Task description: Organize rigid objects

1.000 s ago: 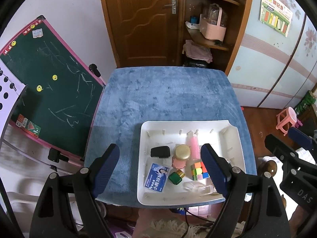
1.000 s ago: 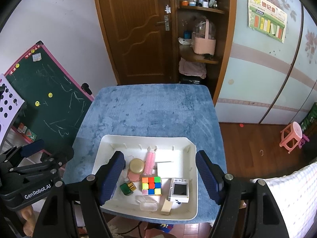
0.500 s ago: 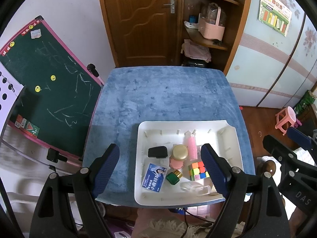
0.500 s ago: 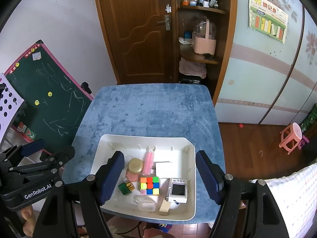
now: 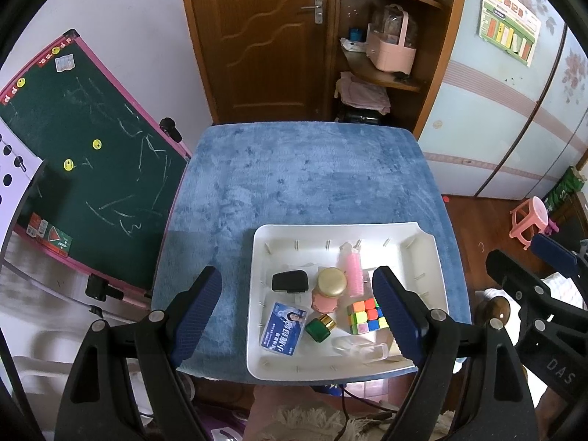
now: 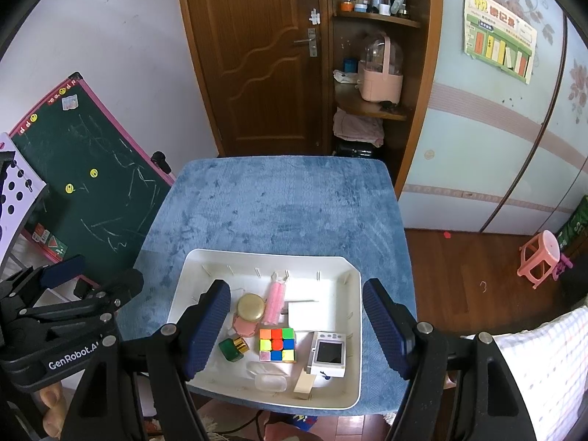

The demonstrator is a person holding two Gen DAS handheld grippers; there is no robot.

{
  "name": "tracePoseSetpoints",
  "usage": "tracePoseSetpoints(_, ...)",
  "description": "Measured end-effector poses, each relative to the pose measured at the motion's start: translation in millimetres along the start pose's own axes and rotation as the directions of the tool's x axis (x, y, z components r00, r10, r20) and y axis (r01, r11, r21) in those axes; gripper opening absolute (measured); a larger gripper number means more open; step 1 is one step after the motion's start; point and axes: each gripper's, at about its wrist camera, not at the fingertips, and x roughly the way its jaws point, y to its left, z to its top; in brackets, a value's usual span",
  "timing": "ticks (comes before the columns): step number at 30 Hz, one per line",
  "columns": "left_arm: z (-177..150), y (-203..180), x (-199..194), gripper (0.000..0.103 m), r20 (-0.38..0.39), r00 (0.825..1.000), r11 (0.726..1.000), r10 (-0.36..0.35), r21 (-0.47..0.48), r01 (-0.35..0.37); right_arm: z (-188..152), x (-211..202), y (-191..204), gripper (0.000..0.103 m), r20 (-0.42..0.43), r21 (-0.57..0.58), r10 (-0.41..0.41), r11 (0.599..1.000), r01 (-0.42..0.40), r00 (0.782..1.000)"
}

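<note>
A white tray (image 5: 257, 279) (image 6: 352, 386) sits at the near edge of a blue-covered table (image 5: 301, 180) (image 6: 279, 202). In it lie a colour cube (image 5: 364, 316) (image 6: 277, 345), a gold-lidded pink jar (image 5: 330, 284) (image 6: 250, 308), a green bottle (image 5: 319, 329) (image 6: 232, 349), a pink roller (image 5: 352, 270) (image 6: 275, 299), a black case (image 5: 289, 281), a blue card box (image 5: 283, 329), a small white screen device (image 6: 327, 354) and a clear case (image 6: 270, 376). My left gripper (image 5: 297, 312) hovers open above the tray's left half. My right gripper (image 6: 297, 330) hovers open above its middle. Neither holds anything.
A green chalkboard easel (image 5: 73, 169) leans at the table's left. A wooden door (image 5: 257, 36) and corner shelves (image 5: 386, 73) stand behind the table. A pink stool (image 6: 540, 257) is on the wood floor at right. The far half of the table cloth is bare.
The scene has slid slightly in both wrist views; both grippers stay open and the tray's contents lie as before.
</note>
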Motion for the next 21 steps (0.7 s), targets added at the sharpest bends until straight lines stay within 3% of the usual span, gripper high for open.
tracePoseSetpoints(21,-0.9,2.2,2.3,0.086,-0.010,1.000,1.000,0.005,-0.022,-0.005,0.7,-1.9,-6.0,0.075,0.008,-0.021,0.011,1.000,-0.010,1.000)
